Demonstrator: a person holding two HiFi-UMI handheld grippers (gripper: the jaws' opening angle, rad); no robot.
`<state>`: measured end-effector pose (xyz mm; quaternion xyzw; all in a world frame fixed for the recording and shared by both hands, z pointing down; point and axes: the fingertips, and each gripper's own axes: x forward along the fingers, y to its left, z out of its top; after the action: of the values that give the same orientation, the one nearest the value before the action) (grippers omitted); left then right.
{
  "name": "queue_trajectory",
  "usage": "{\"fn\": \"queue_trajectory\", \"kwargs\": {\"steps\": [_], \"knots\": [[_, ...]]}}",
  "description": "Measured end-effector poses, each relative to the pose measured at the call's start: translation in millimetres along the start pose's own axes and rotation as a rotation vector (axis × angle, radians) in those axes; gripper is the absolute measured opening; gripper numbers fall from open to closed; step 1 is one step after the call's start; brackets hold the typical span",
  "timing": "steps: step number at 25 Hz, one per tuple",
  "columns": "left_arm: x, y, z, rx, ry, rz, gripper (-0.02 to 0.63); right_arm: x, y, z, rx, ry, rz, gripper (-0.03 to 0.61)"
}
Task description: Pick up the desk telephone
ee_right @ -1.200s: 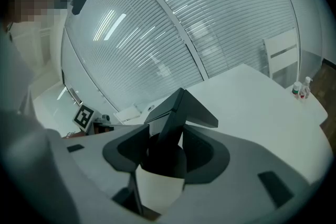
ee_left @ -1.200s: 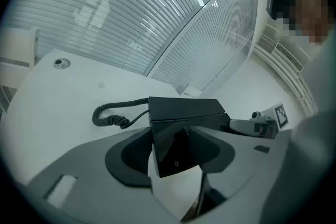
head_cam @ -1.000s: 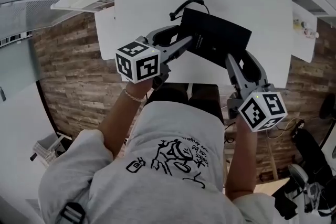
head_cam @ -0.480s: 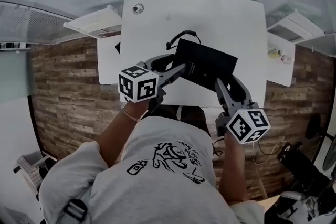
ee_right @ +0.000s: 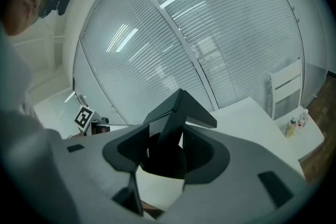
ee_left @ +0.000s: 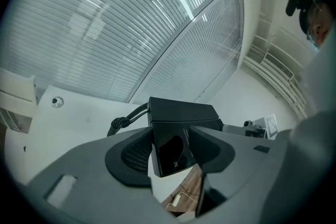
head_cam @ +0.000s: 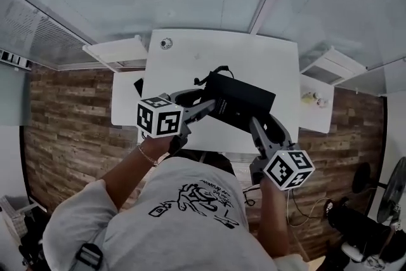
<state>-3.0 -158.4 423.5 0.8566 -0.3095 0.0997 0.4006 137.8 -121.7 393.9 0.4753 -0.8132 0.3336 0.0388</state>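
Left tongs [head_cam: 204, 106] and right tongs [head_cam: 255, 125] grip telephone [head_cam: 244, 100] above desk [head_cam: 254, 57], cord [head_cam: 212, 72] dangling

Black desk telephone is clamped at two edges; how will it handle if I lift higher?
The black desk telephone looks rigid, so it probably won't flex between the left gripper and right gripper. Its glossy casing might slip in the jaws. The black cord at its back could tug and tilt it.

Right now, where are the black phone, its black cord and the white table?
Black desk telephone [head_cam: 241, 101]: head view, middle of its body.
Black cord [ee_left: 127, 116]: left gripper view, bend beside the telephone.
White rectangular table [head_cam: 216, 54]: head view, bare far part.
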Motion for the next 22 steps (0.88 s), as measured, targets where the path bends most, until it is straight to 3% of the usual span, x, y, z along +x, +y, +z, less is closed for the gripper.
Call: {"fn": "queue_trajectory", "kwargs": {"steps": [10, 22], "knots": [[-27, -38, 20, 0.013, -0.033, -0.001, 0.216, -28, 32, 41, -0.042, -0.042, 0.023, 0.189], [-31, -45, 27, 0.019, -0.054, -0.005, 0.216, -32, 35, 45, -0.057, -0.047, 0.021, 0.184]]}}
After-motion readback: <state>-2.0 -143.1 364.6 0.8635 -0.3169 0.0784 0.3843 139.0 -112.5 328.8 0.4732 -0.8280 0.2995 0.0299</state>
